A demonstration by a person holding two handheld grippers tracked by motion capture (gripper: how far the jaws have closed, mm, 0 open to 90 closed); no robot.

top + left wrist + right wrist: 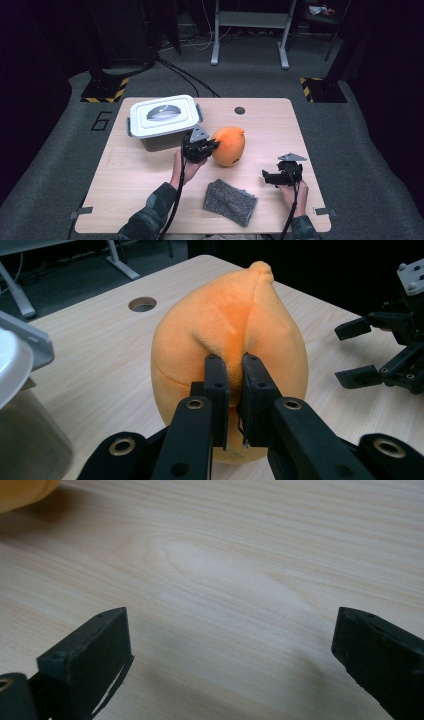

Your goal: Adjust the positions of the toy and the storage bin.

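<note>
Nearest the person, on the front edge of the pale wood-grain table (125, 200), lies a grey cloth (230, 202), thick and nubbly, a rough rectangle set askew. To its right the right gripper (270, 177) hovers over bare wood with its jaws spread wide and nothing between them. Farther in, the left gripper (235, 390) has its jaws pinched together on a fold of the orange plush fruit (230, 340), a soft, fuzzy, teardrop-shaped toy with a seam and a small nub at its far end, sitting mid-table. That hold is my worry: it takes only a thin pleat of fabric (not the body), so a lift could let the plush slide out, or swing and bump the box. Beyond, just left of the fruit, stands a lidded plastic container (165, 117), smooth white lid, grey clips, translucent walls.
</note>
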